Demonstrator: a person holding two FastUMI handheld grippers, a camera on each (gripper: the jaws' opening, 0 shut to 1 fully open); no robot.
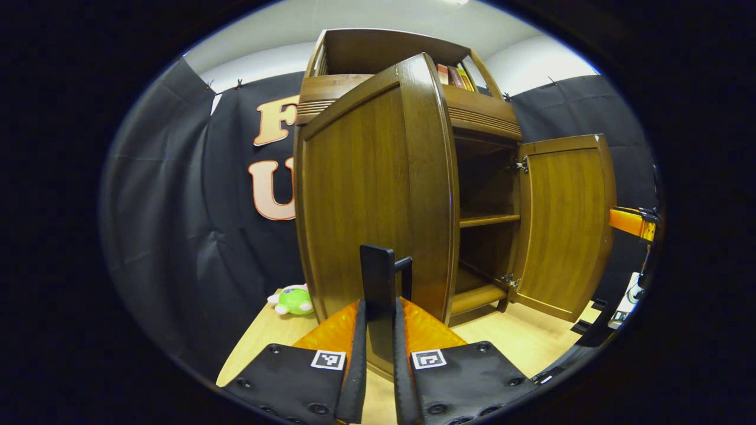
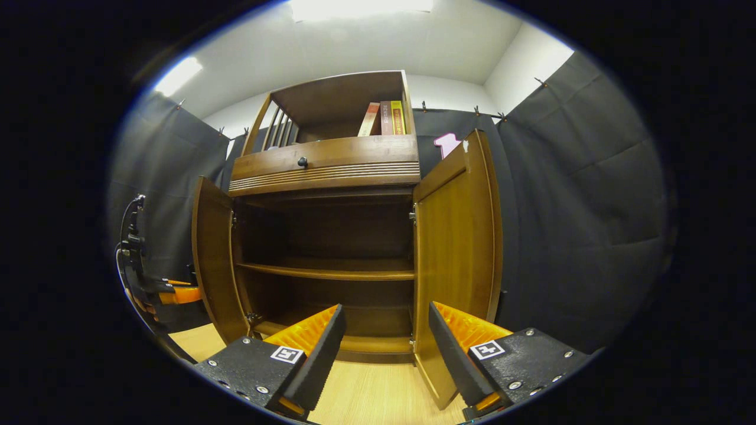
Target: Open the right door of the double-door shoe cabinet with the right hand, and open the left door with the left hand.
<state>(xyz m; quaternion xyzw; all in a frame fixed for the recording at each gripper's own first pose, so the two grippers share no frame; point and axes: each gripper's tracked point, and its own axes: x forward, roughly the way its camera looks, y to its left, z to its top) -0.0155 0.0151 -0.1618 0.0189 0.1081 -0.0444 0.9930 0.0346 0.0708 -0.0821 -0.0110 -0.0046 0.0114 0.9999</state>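
Shoe cabinet (image 2: pixel 331 236): stands on the light wooden table (image 2: pixel 366 395), both doors swung out, dark interior with one shelf (image 2: pixel 328 270) across the middle.
Left door (image 1: pixel 366 195): open, its free edge turned toward the left gripper view; a dark upright handle (image 1: pixel 378 283) stands out from that edge. In the right gripper view it (image 2: pixel 212 260) stands edge-on at the cabinet's left side.
Right door (image 2: pixel 455 248): open wide, inner face showing, hinges on the cabinet side; its lower corner hangs just above the table near the front edge. In the left gripper view it (image 1: pixel 561 224) stands clear to the right.
Left tongs (image 1: pixel 379 348): closed nearly together, both fingers pressing on the left door's handle.
Right tongs (image 2: pixel 387 342): spread wide, holding nothing, in front of the open cabinet, with the right door's edge between the fingers' line and the right finger (image 2: pixel 455 348).
Top: a drawer with a round knob (image 2: pixel 302 161); books (image 2: pixel 384 118) upright in the open shelf above.
Open room: bare table in front of the cabinet; a green plush toy (image 1: pixel 293 300) lies by the cabinet's left base, near the table's edge.
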